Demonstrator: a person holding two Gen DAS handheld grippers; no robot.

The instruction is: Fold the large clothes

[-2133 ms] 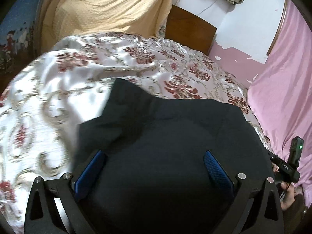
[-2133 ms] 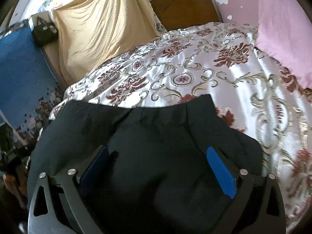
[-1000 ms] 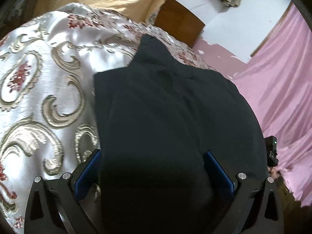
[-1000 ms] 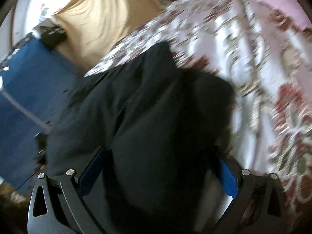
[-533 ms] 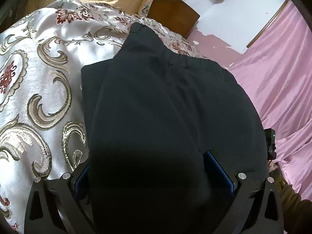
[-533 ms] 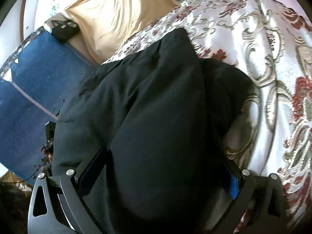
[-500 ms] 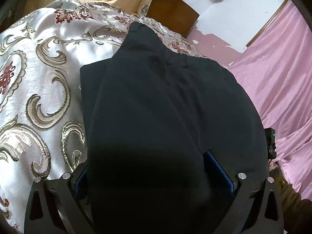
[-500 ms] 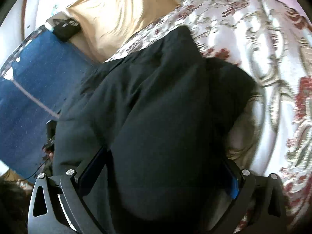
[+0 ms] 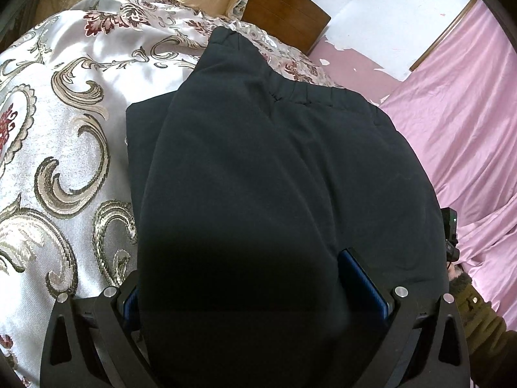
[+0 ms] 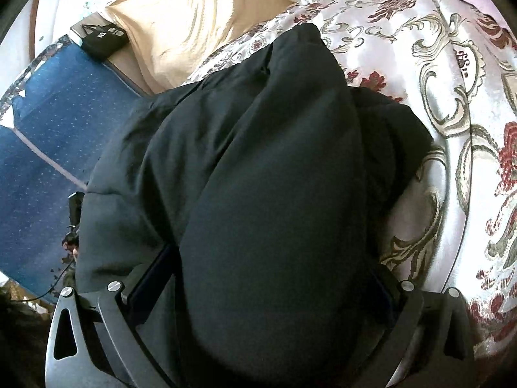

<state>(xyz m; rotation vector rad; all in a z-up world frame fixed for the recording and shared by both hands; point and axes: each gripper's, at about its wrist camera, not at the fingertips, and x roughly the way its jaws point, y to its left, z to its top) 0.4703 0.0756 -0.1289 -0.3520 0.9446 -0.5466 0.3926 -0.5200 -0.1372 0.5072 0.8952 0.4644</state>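
Mostly, both views were filled by a large black pair of padded fabric trousers [image 9: 274, 177], lying folded on a silvery satin bedspread with gold scrolls and red flowers [image 9: 58, 148]. Its gathered elastic waistband [image 9: 307, 97] lay at the far end, so the long axis ran straight away from both tools, near to far. A thick fold of the cloth bulged between the blue pads of the left gripper [image 9: 255, 278], whose jaws stood wide apart around it, not pinched. The right gripper [image 10: 265, 291] (seen from the other side of the garment) likewise had its jaws spread with the bundle sitting between them. Neither tool looked nearer than the other; both pointed forward and slightly downward along the garment. A pink draped cloth [image 9: 458, 123] hung to the right, a wooden headboard [image 9: 284, 19] stood beyond.
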